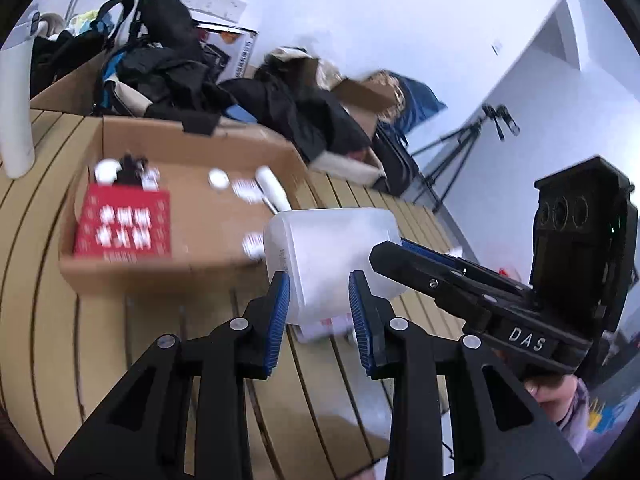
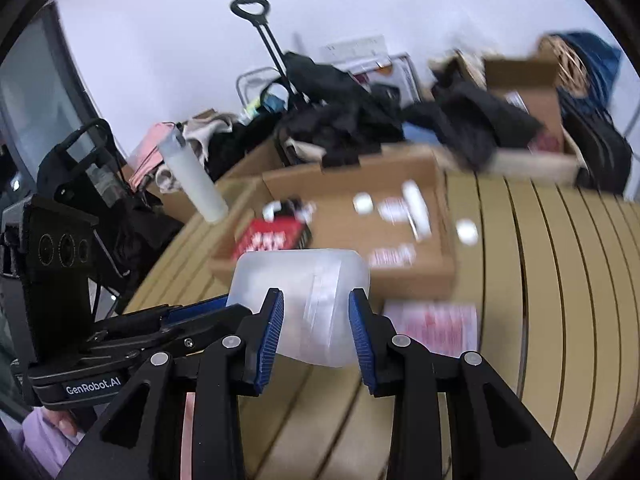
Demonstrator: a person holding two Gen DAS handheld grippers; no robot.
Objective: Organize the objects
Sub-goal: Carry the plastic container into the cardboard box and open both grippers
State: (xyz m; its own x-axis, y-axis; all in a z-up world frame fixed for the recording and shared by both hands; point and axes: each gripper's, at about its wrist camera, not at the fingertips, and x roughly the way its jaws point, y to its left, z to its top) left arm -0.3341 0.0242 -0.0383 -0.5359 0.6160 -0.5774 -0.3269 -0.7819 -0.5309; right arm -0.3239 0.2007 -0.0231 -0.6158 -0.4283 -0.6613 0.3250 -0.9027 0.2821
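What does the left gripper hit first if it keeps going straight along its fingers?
Nothing new right away: the left gripper already clamps the translucent container. Beyond it, likely the near wall of the cardboard tray or the slatted table; depth is unclear.

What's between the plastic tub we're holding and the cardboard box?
Only bare slatted table separates the plastic tub from the cardboard box, seen in the right wrist view.
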